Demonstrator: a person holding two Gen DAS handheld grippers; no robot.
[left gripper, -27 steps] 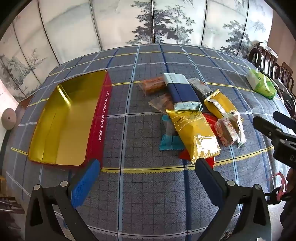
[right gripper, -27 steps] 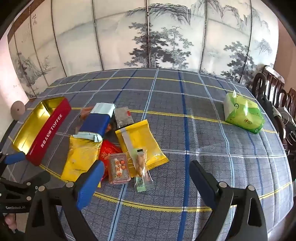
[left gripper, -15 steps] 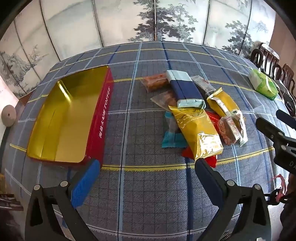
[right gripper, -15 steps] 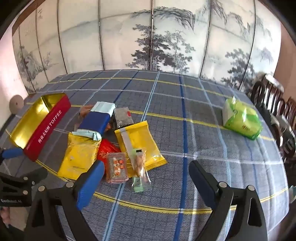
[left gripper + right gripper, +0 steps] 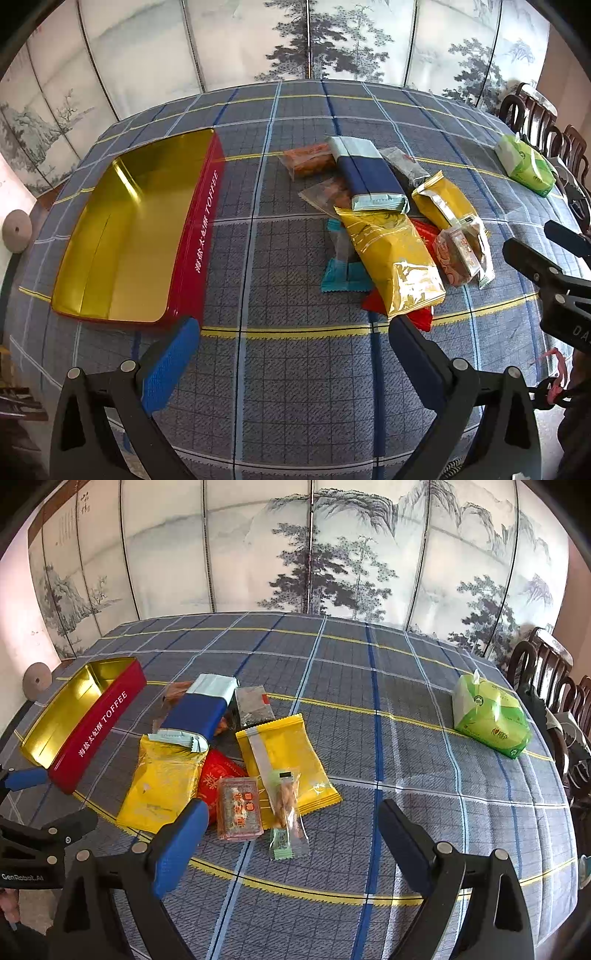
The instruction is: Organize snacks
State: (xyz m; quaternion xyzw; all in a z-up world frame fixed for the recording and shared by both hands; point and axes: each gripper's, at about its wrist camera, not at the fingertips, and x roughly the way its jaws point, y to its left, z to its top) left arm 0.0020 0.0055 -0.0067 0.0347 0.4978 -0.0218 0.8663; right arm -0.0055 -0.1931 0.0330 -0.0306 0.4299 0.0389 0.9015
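A red toffee tin (image 5: 201,236) (image 5: 99,722) with a bare gold inside lies at the table's left. Beside it is a heap of snacks: a blue and pale green pack (image 5: 369,173) (image 5: 195,712), a long yellow pouch (image 5: 391,258) (image 5: 162,782), a flat yellow packet (image 5: 284,760), a red packet (image 5: 216,775), a clear box of sweets (image 5: 238,808) and a thin biscuit stick (image 5: 286,805). My left gripper (image 5: 295,328) hangs open over the cloth in front of tin and heap. My right gripper (image 5: 291,812) is open above the near edge of the heap, holding nothing.
A green tissue pack (image 5: 491,716) (image 5: 526,170) sits at the far right of the checked tablecloth (image 5: 369,686). Dark wooden chairs (image 5: 550,672) stand past the right edge. A painted folding screen (image 5: 332,554) closes off the back. The right gripper's frame (image 5: 546,273) shows at the left wrist view's right edge.
In both views the tin and snacks have slid slightly lower and nearer. Both grippers stay open and nothing has been picked up.
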